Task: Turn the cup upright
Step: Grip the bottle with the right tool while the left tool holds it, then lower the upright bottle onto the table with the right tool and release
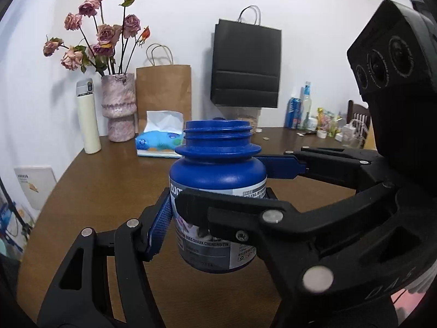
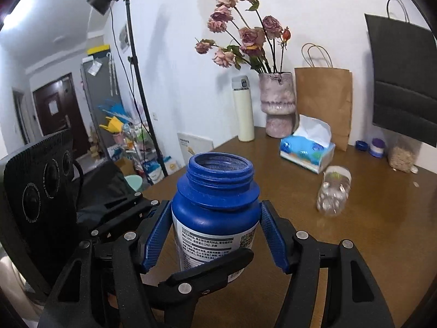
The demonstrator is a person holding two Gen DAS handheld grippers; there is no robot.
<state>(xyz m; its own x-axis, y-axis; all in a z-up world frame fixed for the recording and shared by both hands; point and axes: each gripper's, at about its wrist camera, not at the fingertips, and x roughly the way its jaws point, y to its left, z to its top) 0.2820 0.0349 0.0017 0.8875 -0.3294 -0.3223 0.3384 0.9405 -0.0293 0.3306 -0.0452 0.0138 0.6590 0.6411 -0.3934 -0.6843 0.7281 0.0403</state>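
A blue jar [image 1: 218, 191] with a white label and no lid is upright, its open mouth up, held above the brown table [image 1: 109, 180]. My left gripper [image 1: 215, 218] is shut on its body from both sides. My right gripper [image 2: 215, 235] reaches in across it in the left wrist view; in the right wrist view its blue pads [image 2: 155, 237] stand on either side of the jar [image 2: 215, 207], touching or nearly touching it.
At the back stand a pink vase of dried roses [image 1: 118, 106], a cream flask [image 1: 88, 117], a tissue box [image 1: 159, 139], a brown bag [image 1: 164, 93] and a black bag [image 1: 245, 63]. A clear plastic bottle [image 2: 334, 191] lies on the table. Small bottles [image 1: 300, 109] stand far right.
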